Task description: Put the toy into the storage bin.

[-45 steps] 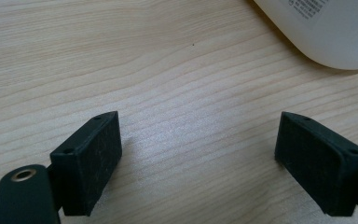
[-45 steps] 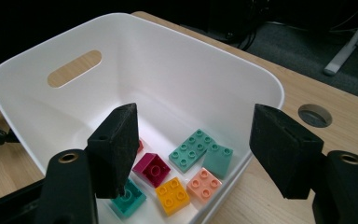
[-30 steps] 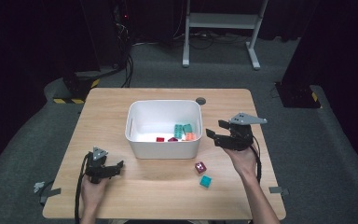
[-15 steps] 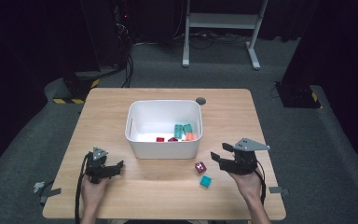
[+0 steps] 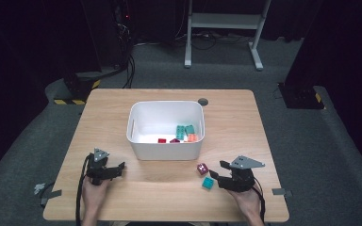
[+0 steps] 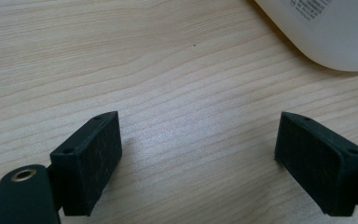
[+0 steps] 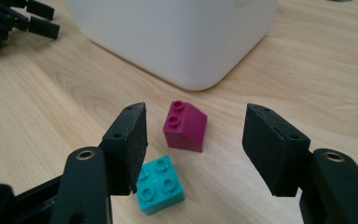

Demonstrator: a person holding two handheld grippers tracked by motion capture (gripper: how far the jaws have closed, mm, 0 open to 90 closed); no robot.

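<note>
Right gripper (image 7: 193, 149) low over wooden table (image 5: 169, 197), jaws apart and just been closing — magenta sloped plastic brick (image 7: 184, 126) between them, untouched; teal square studded brick (image 7: 161, 184) at 7 o'clock of it; left gripper (image 6: 198, 163) jaws apart, empty.

Wooden table (image 5: 122, 113) with a white bin (image 5: 166, 149) in the middle, a few green, orange and red blocks sitting in its right half. Right gripper (image 5: 219, 174) is low over the table just right of a magenta block (image 5: 202, 168) and a teal block (image 5: 208, 183), jaws apart and closing in. Left gripper (image 5: 117, 168) rests near the front left, jaws apart with nothing in them.
</note>
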